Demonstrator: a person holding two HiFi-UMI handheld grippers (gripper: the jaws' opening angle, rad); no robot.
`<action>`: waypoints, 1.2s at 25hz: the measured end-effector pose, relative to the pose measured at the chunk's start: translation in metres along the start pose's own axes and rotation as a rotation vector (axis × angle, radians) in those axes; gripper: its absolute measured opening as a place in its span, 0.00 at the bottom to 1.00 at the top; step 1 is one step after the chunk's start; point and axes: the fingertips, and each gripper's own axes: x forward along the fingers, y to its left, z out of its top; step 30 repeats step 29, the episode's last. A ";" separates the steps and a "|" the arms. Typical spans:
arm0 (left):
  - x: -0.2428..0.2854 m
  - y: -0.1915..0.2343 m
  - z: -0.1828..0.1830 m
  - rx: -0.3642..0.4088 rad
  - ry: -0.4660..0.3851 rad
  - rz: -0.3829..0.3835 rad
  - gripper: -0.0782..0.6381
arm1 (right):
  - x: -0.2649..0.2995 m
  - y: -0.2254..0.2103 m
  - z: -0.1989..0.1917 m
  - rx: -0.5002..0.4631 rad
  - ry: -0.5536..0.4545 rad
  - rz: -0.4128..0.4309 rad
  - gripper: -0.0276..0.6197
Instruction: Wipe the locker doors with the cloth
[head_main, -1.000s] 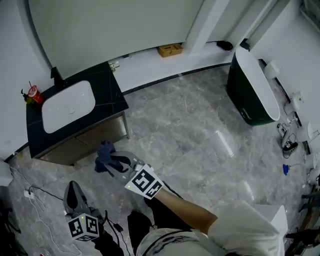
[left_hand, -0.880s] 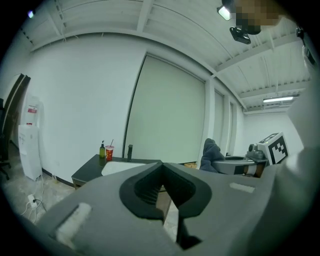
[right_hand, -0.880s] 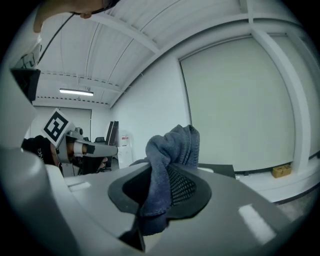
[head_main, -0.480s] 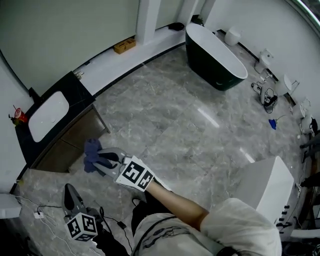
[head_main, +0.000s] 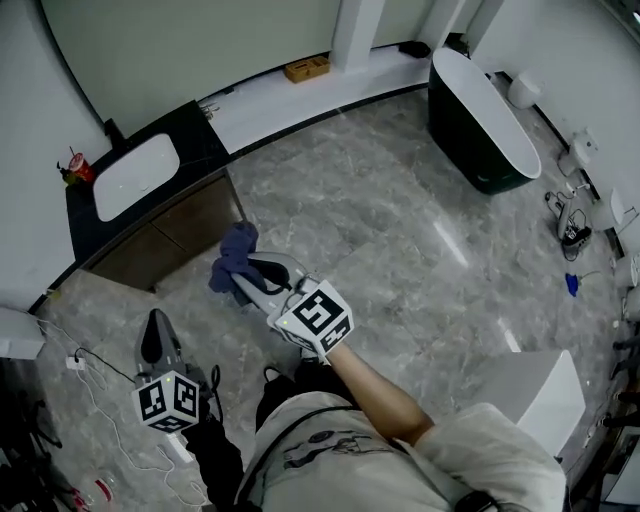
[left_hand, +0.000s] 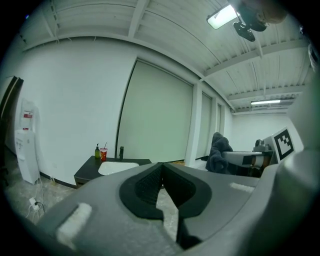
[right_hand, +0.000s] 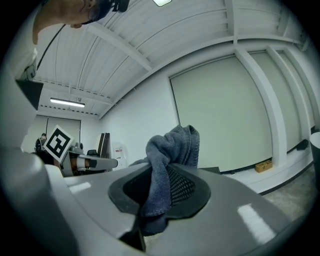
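A blue-grey cloth (head_main: 234, 256) hangs bunched from the jaws of my right gripper (head_main: 250, 274), above the grey marble floor beside the vanity's right corner. In the right gripper view the cloth (right_hand: 172, 147) is pinched between the ribbed pads and sticks up past the tips of the right gripper (right_hand: 161, 172); the jaws have just been closing on it. My left gripper (head_main: 153, 328) is lower left in the head view, near my legs. Its jaws meet with nothing between them in the left gripper view (left_hand: 161, 167). That view also shows the cloth (left_hand: 218, 150) off to the right.
A black-topped vanity (head_main: 205, 150) with a white basin (head_main: 135, 178) and a red cup (head_main: 77, 165) stands at the left. A dark bathtub (head_main: 480, 115) sits far right. Cables (head_main: 75, 362) trail on the floor at left. A white box (head_main: 530, 395) is lower right.
My right gripper has carried the cloth up and rightward in the head view. The left gripper has shifted a little with it. The head view has swung across the room.
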 end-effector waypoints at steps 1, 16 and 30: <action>-0.001 0.001 0.001 0.005 0.001 0.003 0.11 | 0.002 0.000 0.002 0.000 -0.002 0.002 0.15; 0.003 0.011 0.012 -0.005 -0.022 0.040 0.11 | 0.017 -0.012 0.025 -0.013 -0.016 0.017 0.14; 0.024 0.001 0.020 0.005 -0.028 0.026 0.11 | 0.024 -0.031 0.032 -0.003 -0.029 0.020 0.14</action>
